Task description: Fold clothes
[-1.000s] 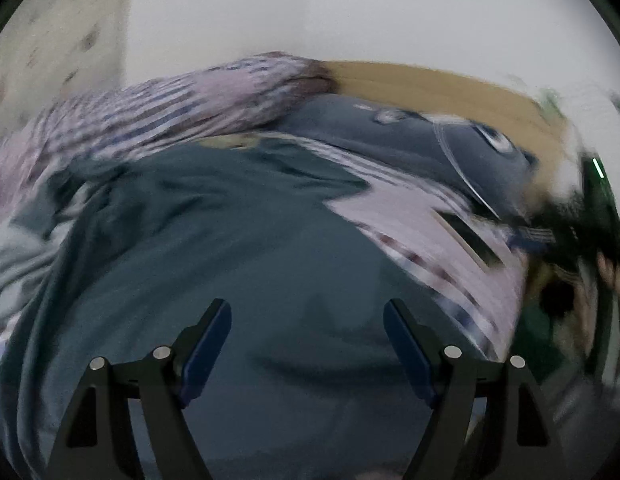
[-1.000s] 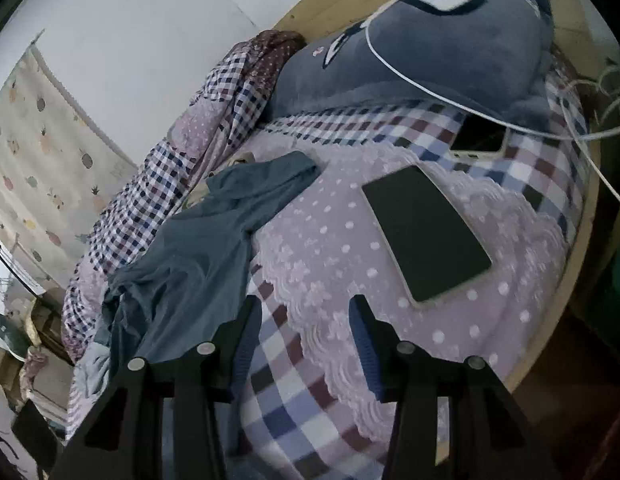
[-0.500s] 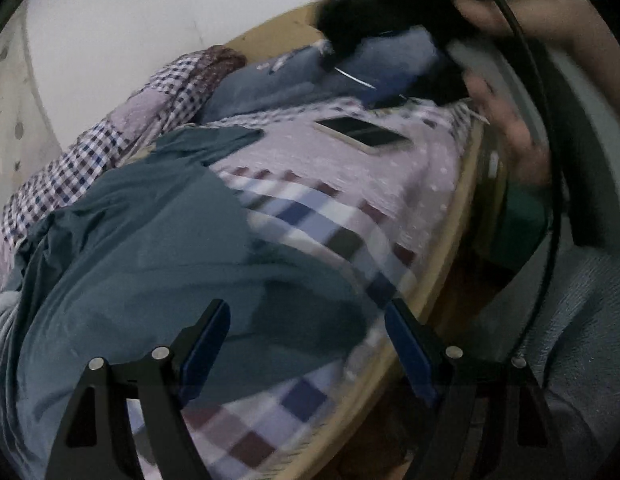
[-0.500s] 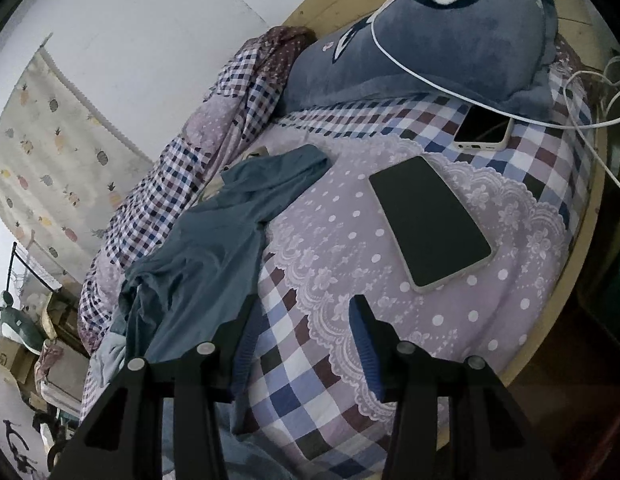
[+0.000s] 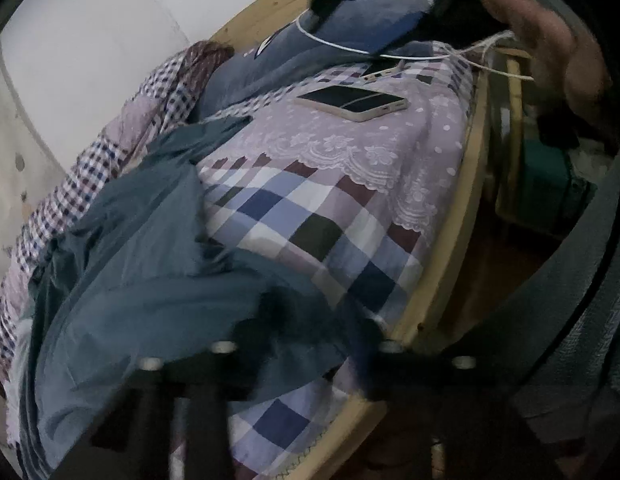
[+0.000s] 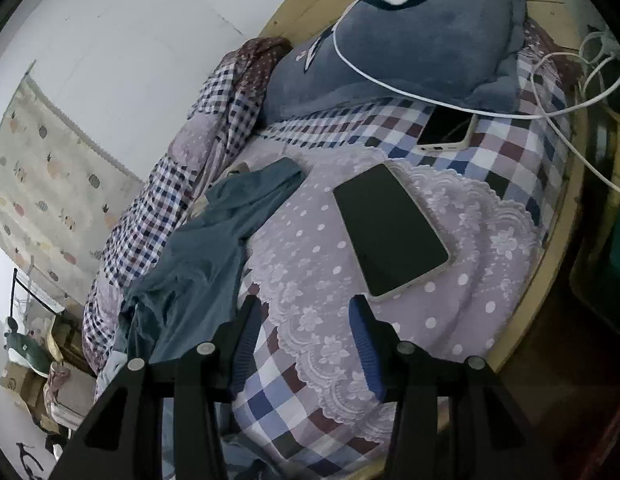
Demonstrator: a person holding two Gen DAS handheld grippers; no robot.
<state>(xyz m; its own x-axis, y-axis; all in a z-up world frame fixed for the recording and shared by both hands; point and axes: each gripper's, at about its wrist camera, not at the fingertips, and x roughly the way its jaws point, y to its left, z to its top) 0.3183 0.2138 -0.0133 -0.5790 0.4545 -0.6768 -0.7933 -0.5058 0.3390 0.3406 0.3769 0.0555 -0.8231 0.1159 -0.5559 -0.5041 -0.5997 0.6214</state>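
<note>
Teal garment (image 5: 150, 264): lies rumpled and unfolded along the left side of the left wrist view, running from centre-left down to the lower left edge; in the right wrist view (image 6: 214, 240) it occupies the centre-left, one sleeve-like end reaching toward the middle of the frame. No crisp fold lines or stacked layers show. Judgement: folding of this piece remains to be done; smoothing it flat would come ahead of any fold.

Bed (image 6: 461, 300): checked and lilac dotted cover, wooden rim at the right of the frame. It carries the garment.

Left gripper (image 5: 306, 364): bottom centre of its own view, blurred; the spacing of the fingers cannot be told, nor whether they touch the garment's lower edge just beneath them.

Right gripper (image 6: 302, 344): bottom centre, fingers spread wide and holding nothing, over the lace border of the cover, just right of the garment.

Other items: large phone (image 6: 389, 236), centre; smaller phone (image 6: 445, 130), upper right; white cable (image 6: 409, 92) across a grey plush pillow (image 6: 409, 40), top. All lie apart from the garment.
</note>
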